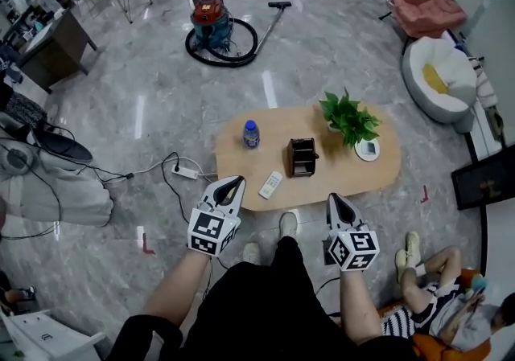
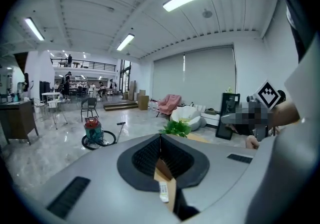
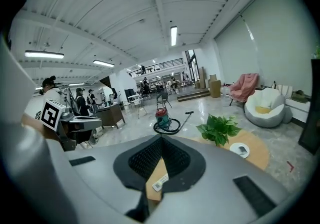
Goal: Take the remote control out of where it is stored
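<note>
Slim white remote control (image 1: pixel 270 184) lies on oval wooden counter (image 1: pixel 386 170) beside dark brown box (image 1: pixel 302 157); left gripper (image 1: pixel 235 182), right gripper (image 1: pixel 332 198) fingers fully closed, empty.

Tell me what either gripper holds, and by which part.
Nothing. The left gripper and right gripper are shut and empty; the remote lies on the table.

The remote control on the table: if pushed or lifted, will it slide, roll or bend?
The remote control is a slim bar lying flat, so it would probably slide, not roll. It looks like hard plastic, likely stiff and light. It lies close to the person's side edge of the table, so a push that way might drop it.
</note>
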### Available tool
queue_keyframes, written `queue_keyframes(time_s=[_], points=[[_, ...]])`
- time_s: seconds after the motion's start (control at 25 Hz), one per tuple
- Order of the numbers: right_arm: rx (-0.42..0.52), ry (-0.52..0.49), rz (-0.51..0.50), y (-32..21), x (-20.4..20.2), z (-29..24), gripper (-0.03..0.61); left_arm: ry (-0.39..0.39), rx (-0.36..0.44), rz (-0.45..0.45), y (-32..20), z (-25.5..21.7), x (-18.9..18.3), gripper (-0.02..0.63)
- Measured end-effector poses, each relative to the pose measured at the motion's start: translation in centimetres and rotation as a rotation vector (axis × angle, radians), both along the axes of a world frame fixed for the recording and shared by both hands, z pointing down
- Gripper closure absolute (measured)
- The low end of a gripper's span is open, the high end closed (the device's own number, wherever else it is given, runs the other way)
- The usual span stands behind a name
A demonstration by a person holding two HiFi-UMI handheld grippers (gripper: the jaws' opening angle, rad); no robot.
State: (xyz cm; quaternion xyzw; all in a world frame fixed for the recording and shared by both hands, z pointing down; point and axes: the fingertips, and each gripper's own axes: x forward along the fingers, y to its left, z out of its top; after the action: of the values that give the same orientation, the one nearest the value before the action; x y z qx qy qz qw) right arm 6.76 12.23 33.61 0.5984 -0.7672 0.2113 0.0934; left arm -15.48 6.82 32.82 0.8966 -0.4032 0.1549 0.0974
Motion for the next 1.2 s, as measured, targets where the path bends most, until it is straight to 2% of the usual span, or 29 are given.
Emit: queue_keyframes(time_s=[0.16, 0.4, 0.72, 0.92, 1.2], points=[[0.030, 0.006, 0.005, -0.8, 0.0, -1.2, 0.572, 0.045, 0.046, -0.007, -0.1, -2.4, -0.6, 0.606], [0.032, 0.001, -0.010, -1.1, -0.7, -1.1, 0.572, 0.084, 0.019, -0.006, 0.1, -1.8, -0.6, 0.607], [0.008, -0.019, -0.018, -2.0, -0.3, -0.3, 0.572, 0.071, 0.000, 0.018, -0.6, -0.8, 0.5, 0.607], [0.002, 0.002, -0.025, -3.1, 0.6, -0.1, 0.572, 0.043, 0.002, 0.022, -1.7, -0.4, 1.4, 0.606], [-0.037, 0.051, -0.044, -4.7, 3.2, 1.4, 0.572, 0.031, -0.044, 0.028, -3.4, 1.4, 4.3, 0.606]])
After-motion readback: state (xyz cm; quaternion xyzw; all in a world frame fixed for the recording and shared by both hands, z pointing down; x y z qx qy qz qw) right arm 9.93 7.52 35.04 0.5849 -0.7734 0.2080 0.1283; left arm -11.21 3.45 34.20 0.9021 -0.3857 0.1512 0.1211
